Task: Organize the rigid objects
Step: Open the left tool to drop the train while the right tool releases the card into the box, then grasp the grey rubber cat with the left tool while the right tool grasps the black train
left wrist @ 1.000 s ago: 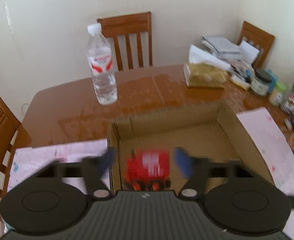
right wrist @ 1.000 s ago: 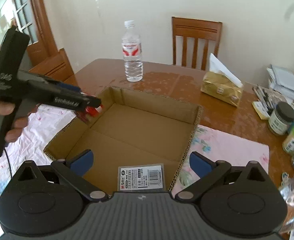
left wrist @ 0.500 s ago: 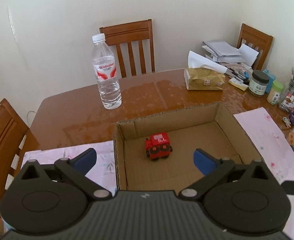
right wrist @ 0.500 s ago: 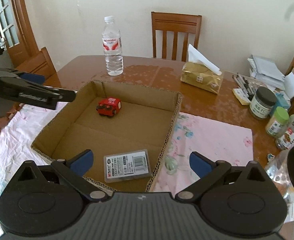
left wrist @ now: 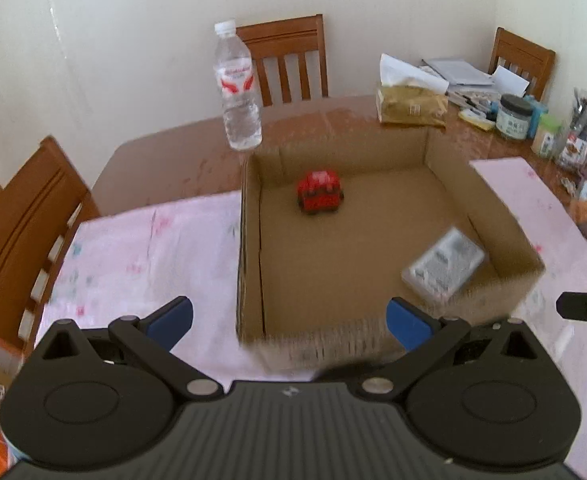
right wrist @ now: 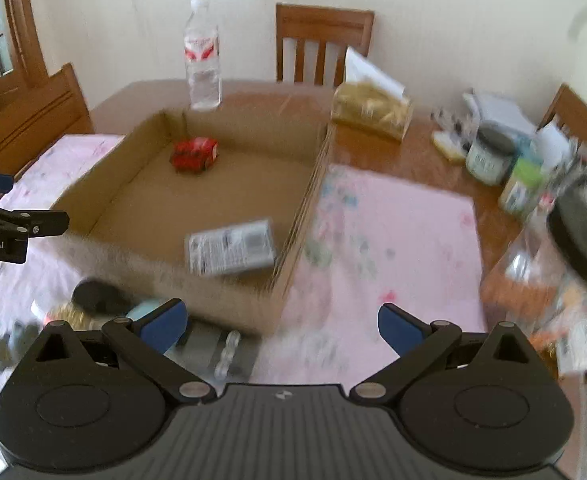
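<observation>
Both grippers empty, jaws spread wide: left gripper (left wrist: 289, 320) sits above the near wall of the box (left wrist: 249, 240), right gripper (right wrist: 281, 322) just off the box's near right corner over the pink cloth (right wrist: 405, 232). Red toy (left wrist: 320, 192) sits on the box floor near the far left corner, clear of the walls. Grey case (left wrist: 443, 266) lies flat in the near right corner, close to the right wall; touching or not, can't tell through the blur. Bottle (left wrist: 237, 88) stands upright on the table (left wrist: 165, 160) just beyond the box's far left corner. Tissue pack (left wrist: 411, 106) and jar (left wrist: 514, 116) further right. Small blurred items lie on the cloth just outside the near wall, by the right gripper's left finger (right wrist: 161, 322).
</observation>
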Tool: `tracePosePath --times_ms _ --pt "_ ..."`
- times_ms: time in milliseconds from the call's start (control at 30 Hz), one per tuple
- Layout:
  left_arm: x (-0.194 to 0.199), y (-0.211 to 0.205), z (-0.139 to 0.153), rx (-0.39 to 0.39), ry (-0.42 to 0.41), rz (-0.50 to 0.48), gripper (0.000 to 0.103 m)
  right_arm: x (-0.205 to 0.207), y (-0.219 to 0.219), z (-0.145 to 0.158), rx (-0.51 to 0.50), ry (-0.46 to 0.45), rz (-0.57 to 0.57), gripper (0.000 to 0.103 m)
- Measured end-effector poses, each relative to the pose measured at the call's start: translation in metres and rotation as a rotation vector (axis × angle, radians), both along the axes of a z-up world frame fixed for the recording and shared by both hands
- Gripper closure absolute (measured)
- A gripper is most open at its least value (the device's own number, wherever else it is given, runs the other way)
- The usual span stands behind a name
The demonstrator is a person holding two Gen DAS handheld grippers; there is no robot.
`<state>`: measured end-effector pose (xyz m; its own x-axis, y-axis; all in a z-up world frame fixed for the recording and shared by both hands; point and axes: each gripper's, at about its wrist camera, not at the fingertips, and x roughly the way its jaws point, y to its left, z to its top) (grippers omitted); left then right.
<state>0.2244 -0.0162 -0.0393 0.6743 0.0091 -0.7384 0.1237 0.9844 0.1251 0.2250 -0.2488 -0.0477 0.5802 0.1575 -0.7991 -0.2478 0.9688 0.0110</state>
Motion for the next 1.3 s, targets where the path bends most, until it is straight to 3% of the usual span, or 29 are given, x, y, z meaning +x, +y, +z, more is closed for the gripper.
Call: tracePosePath --times_ms 367,700,900,1100,1300 --pt "-0.055 0.010 -0.035 -0.028 0.067 0.120 0.001 -0.037 0.000 -0.031 0.027 0.095 0.026 0.000" --pt "-0.074 0.014 -0.062 -0.027 0.089 0.233 0.001 -0.052 -0.001 -0.041 0.043 0.134 0.084 0.000" --pt "-0.079 0.021 -0.070 -0.010 0.104 0.260 0.001 -0.058 0.003 -0.052 0.024 0.162 0.136 0.000" --pt "-0.091 0.028 -0.072 -0.042 0.116 0.256 0.000 -0.060 0.008 -0.064 0.008 0.192 0.174 0.000" --pt "-0.102 0.029 -0.078 -0.036 0.153 0.266 0.000 -0.060 0.020 -0.076 -0.038 0.176 0.193 0.000"
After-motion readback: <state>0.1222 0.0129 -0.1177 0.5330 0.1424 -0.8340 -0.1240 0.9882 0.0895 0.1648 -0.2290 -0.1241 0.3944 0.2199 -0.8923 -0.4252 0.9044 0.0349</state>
